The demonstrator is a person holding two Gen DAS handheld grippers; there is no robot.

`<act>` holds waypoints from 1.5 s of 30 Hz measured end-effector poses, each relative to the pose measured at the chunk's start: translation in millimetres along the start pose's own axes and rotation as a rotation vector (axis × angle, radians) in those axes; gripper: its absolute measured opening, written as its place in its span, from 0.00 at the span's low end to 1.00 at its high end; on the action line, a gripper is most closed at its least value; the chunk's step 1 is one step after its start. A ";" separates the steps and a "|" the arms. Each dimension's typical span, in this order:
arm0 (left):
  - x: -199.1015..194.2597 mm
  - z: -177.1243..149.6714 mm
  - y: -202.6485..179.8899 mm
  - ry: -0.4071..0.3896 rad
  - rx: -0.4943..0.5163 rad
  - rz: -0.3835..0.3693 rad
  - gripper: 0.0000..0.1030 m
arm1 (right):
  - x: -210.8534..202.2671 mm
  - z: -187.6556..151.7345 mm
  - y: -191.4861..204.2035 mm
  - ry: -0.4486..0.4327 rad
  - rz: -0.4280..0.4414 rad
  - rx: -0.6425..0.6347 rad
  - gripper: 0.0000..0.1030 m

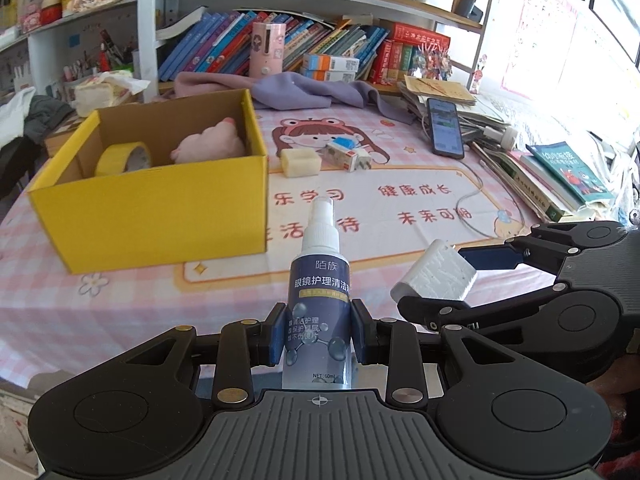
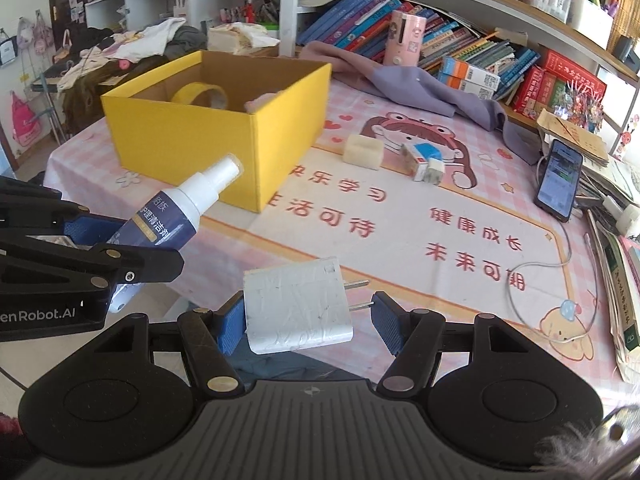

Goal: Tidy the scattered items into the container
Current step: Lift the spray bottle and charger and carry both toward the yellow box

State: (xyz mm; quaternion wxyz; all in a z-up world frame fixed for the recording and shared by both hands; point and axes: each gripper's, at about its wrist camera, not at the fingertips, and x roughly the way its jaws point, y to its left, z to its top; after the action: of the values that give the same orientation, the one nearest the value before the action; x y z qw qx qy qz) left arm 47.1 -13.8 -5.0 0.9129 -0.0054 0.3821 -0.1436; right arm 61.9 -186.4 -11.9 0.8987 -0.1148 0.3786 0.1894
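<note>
My left gripper [image 1: 320, 332] is shut on a navy-labelled spray bottle [image 1: 320, 288] with a white nozzle, held upright above the table. The right wrist view shows the bottle [image 2: 180, 212] tilted in that gripper [image 2: 128, 244]. My right gripper [image 2: 308, 320] is shut on a white plug adapter [image 2: 298, 306], one pad on its body and the other at its prongs. The yellow cardboard box [image 1: 160, 216] [image 2: 188, 144] stands open ahead to the left, holding a yellow tape roll [image 1: 124, 158] and a pink plush toy [image 1: 208, 144]. A cream block [image 1: 300, 162] and a small blue-and-white item [image 1: 346, 154] lie on the mat beside the box.
A phone [image 1: 444, 126] with a white cable lies at the right beside stacks of books [image 1: 560, 184]. A purple cloth [image 1: 320, 92] and a pink cylinder [image 1: 267, 50] sit at the back under the bookshelf. The pink printed mat [image 2: 400, 232] covers the table.
</note>
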 end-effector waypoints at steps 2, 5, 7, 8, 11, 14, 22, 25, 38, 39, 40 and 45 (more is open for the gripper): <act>-5.8 -4.4 5.2 -0.003 -0.010 0.008 0.30 | -1.7 0.4 8.2 0.000 0.007 -0.010 0.62; -12.7 -9.6 13.4 -0.007 -0.029 0.022 0.30 | -2.3 1.8 19.1 0.001 0.019 -0.030 0.62; -16.4 -13.0 18.6 -0.008 -0.043 0.032 0.30 | -2.4 2.3 26.6 0.001 0.028 -0.046 0.62; -17.7 -14.7 21.2 -0.008 -0.049 0.035 0.30 | -2.3 2.8 30.2 0.001 0.032 -0.054 0.62; -22.7 -20.2 29.0 -0.010 -0.067 0.047 0.30 | -0.8 4.4 40.5 0.005 0.046 -0.078 0.62; -27.8 -24.9 35.9 -0.015 -0.081 0.057 0.30 | 0.7 5.9 50.5 0.007 0.058 -0.102 0.62; -37.3 -32.5 54.7 -0.017 -0.111 0.093 0.30 | 4.8 12.2 72.0 0.002 0.087 -0.146 0.62; -39.4 -34.2 61.4 -0.016 -0.120 0.105 0.30 | 7.3 14.8 78.3 0.001 0.096 -0.154 0.62; -44.1 -40.0 89.7 -0.003 -0.159 0.159 0.30 | 22.0 29.0 108.7 0.000 0.158 -0.202 0.62; -44.4 -40.2 91.3 -0.003 -0.162 0.163 0.30 | 23.0 30.0 110.0 0.001 0.164 -0.206 0.62; -44.3 -39.9 92.7 -0.002 -0.165 0.166 0.30 | 24.0 31.1 110.9 0.001 0.169 -0.208 0.62; -43.7 -36.6 97.2 -0.004 -0.174 0.172 0.30 | 27.6 36.9 111.1 0.003 0.184 -0.215 0.62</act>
State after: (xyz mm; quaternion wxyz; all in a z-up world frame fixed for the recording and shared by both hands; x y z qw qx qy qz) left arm 17.4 94.6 -12.1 0.9186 -0.0519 0.3905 -0.0311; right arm 55.6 -66.4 -13.5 0.8595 -0.1754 0.3664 0.3101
